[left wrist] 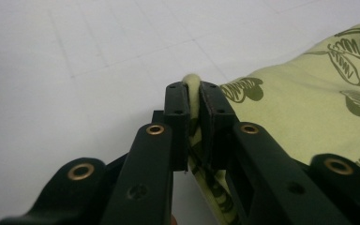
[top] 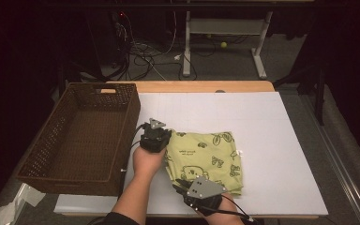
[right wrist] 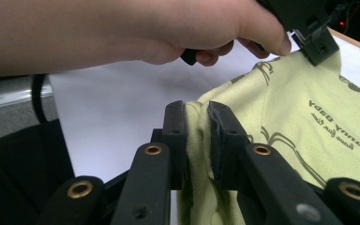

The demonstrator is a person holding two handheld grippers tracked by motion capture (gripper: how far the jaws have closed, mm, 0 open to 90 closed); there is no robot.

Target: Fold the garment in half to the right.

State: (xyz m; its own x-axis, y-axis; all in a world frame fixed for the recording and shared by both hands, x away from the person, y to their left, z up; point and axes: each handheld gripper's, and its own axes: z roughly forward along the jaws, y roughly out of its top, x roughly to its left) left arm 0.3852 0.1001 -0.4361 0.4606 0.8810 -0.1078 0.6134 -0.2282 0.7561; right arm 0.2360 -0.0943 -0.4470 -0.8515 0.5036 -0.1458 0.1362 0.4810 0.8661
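A folded light-green cloth (top: 206, 159) with dark cartoon prints lies on the white table top. My left gripper (top: 166, 140) is at the cloth's far left corner, its jaws shut on the cloth's edge (left wrist: 193, 86). At the near left corner my right gripper (top: 180, 186) pinches another fold of the green cloth (right wrist: 198, 117) between its jaws. In the right gripper view the other hand (right wrist: 168, 28) holds the left gripper (right wrist: 316, 40) at the cloth's far corner.
A brown wicker basket (top: 37, 161) stands at the left, right beside my left hand. The white board (top: 272, 136) covers the table top. Beyond the table's far edge are cables and a desk frame (top: 225, 28) on the floor.
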